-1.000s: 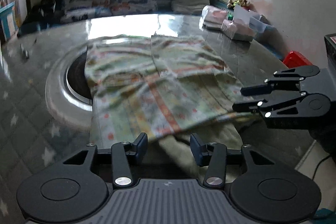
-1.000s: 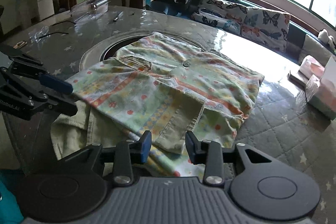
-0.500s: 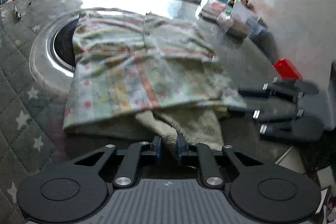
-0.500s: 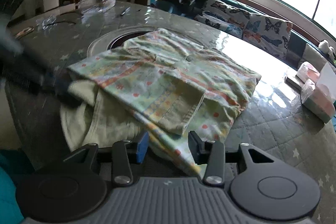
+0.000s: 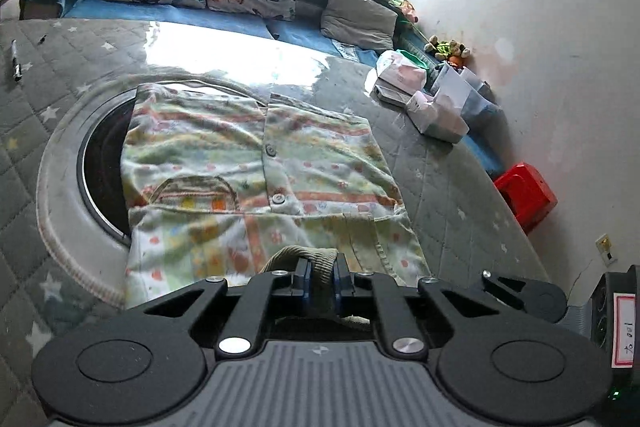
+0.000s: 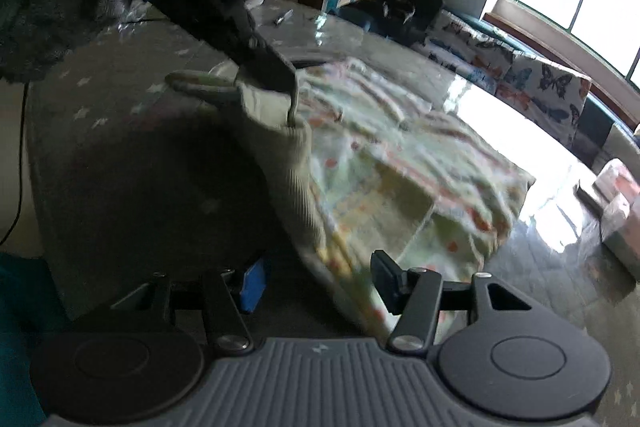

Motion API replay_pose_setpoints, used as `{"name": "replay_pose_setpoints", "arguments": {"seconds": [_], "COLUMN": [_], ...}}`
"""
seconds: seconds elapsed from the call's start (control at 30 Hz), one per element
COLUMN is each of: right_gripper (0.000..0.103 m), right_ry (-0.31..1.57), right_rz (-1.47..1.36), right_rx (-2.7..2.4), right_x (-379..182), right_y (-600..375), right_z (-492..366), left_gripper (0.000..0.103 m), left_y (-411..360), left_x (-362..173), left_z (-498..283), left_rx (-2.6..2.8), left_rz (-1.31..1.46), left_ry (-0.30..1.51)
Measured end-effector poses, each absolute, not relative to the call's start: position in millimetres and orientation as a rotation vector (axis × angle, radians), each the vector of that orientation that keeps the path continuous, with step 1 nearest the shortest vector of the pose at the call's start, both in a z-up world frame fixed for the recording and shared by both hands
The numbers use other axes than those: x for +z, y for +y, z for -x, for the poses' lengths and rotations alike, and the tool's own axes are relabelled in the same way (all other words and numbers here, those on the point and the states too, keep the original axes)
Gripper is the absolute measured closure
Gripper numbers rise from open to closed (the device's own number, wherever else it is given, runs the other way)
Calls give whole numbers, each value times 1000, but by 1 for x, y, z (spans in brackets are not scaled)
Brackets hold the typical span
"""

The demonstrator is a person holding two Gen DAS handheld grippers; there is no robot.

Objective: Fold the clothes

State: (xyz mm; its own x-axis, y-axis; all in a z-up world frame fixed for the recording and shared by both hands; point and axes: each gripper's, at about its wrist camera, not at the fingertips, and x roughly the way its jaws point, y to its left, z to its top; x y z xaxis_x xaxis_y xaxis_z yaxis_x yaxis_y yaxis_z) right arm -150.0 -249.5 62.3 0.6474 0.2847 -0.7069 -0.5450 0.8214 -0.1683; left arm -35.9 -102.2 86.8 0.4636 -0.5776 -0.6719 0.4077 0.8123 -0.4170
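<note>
Left tongs [image 5: 321,282] clamp the shirt's ribbed hem [image 5: 316,259]; right tongs [image 6: 318,285] stand half open, holding nothing. Recommend: right tongs grip the hem beside them before lifting evenly.

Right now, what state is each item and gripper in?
Patterned shirt: buttoned, lying on the table, near hem lifted.
Ribbed hem: pinched and raised.
Left gripper: shut on the hem.
Right gripper: open, shirt edge between its fingers.
</note>
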Motion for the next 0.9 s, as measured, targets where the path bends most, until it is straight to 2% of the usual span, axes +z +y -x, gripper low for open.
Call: {"name": "replay_pose_setpoints", "arguments": {"seconds": [0.03, 0.1, 0.2, 0.23, 0.3, 0.33, 0.37, 0.63, 0.9], "right_gripper": [54, 78, 88, 88, 89, 89, 90, 91, 91], "right_ry": [721, 739, 753, 754, 755, 754, 753, 738, 724], "right_rz": [370, 305, 247, 235, 209, 194, 179, 106, 87], "right_rx": [491, 516, 524, 523, 521, 521, 521, 483, 458], "right_x": [64, 67, 71, 72, 76, 78, 80, 93, 98], "right_y": [-248, -248, -249, -251, -254, -256, -257, -259, -264], "right_z": [146, 136, 122, 119, 113, 111, 109, 94, 87], "left_gripper": [92, 92, 90, 89, 81, 66, 59, 47, 49], "left_y": [-102, -99, -90, -86, -78, -75, -71, -70, -74], "left_x": [86, 83, 81, 81, 82, 83, 84, 73, 55], "left_z": [35, 35, 40, 44, 55, 61, 67, 103, 102], "left_rx": [-618, -622, -629, -629, -613, -600, -587, -518, -518], "left_rz": [205, 201, 189, 180, 139, 116, 92, -178, -290], "left_ry": [905, 912, 903, 896, 866, 848, 830, 671, 599]}}
